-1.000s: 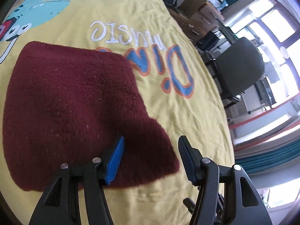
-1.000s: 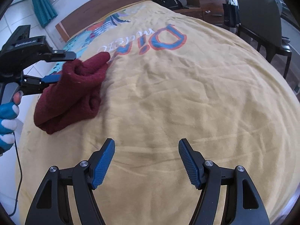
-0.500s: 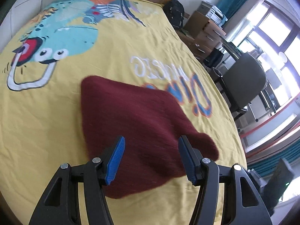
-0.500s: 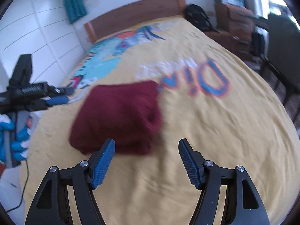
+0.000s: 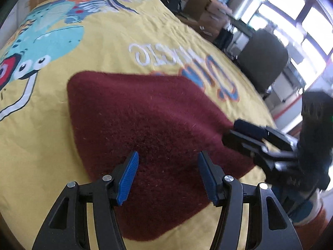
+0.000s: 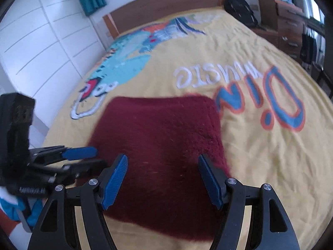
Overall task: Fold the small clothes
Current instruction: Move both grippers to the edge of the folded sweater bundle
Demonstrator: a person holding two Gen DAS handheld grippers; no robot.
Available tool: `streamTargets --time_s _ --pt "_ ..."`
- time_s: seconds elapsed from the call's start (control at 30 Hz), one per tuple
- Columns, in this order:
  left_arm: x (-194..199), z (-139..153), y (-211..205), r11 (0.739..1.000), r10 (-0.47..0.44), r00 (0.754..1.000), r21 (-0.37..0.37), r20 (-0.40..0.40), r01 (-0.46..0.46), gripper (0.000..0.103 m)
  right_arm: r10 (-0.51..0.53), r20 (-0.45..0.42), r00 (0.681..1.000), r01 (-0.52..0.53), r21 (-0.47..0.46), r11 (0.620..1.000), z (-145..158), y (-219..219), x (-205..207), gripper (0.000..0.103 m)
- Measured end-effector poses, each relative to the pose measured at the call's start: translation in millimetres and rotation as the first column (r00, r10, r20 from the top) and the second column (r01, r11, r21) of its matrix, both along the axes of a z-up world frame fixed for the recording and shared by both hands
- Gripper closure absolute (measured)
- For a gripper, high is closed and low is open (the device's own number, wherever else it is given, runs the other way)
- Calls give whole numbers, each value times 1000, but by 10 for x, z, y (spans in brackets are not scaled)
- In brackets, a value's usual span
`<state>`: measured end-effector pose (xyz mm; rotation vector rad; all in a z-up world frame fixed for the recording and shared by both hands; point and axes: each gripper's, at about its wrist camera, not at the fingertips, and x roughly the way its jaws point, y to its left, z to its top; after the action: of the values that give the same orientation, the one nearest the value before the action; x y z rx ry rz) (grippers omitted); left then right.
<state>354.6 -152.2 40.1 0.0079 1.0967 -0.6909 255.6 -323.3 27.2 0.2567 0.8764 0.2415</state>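
Note:
A dark red fuzzy garment (image 5: 145, 120) lies folded flat on the yellow bedspread (image 5: 41, 125); the right wrist view shows the garment (image 6: 166, 141) as a rough square. My left gripper (image 5: 168, 168) hovers open over its near edge, nothing between the blue pads. My right gripper (image 6: 162, 173) also stands open above the garment's near part. Each gripper shows in the other's view: the right gripper (image 5: 237, 134) at the cloth's right corner, the left gripper (image 6: 93, 158) at its left edge. A person's blue-gloved hand (image 6: 8, 206) holds the left one.
The bedspread carries a dinosaur print (image 6: 122, 62) and large letters (image 6: 270, 95). A wooden headboard (image 6: 166, 6) and black backpack (image 6: 239, 8) are at the far end. Drawers (image 6: 289, 20), cardboard boxes (image 5: 208, 6) and an office chair (image 5: 264, 60) stand to the right, white cupboards (image 6: 41, 41) to the left.
My right gripper has swung left from bare bedspread to above the garment. My left gripper has shifted across the cloth, and the right gripper has come into its view.

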Motion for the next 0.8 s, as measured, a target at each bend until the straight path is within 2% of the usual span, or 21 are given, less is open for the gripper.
streamTargets --time_s 0.13,0.23,0.3,0.5,0.67,0.8 --pt "-77 -245 -23 999 -37 999 28 5 37 50 -40 -80 996 42 34 999 -425 -205 -54 31" --pt "-193 -332 2 997 -69 997 47 27 68 50 -38 -87 995 47 100 994 -602 -266 -211 31" --pt "-269 -367 50 996 -82 996 47 37 80 50 -26 -77 997 33 102 994 -660 -236 -307 31" --pt "-297 -326 95 997 -74 997 38 25 73 50 -13 -80 997 20 92 996 -638 -200 -296 31" --pt "-295 -160 168 1000 -25 999 -4 20 25 49 -12 -69 998 17 65 998 -458 -230 -273 31" --pt "-289 -14 220 1000 5 999 -22 45 -4 49 -21 -30 999 23 58 998 -235 -255 -291 31"
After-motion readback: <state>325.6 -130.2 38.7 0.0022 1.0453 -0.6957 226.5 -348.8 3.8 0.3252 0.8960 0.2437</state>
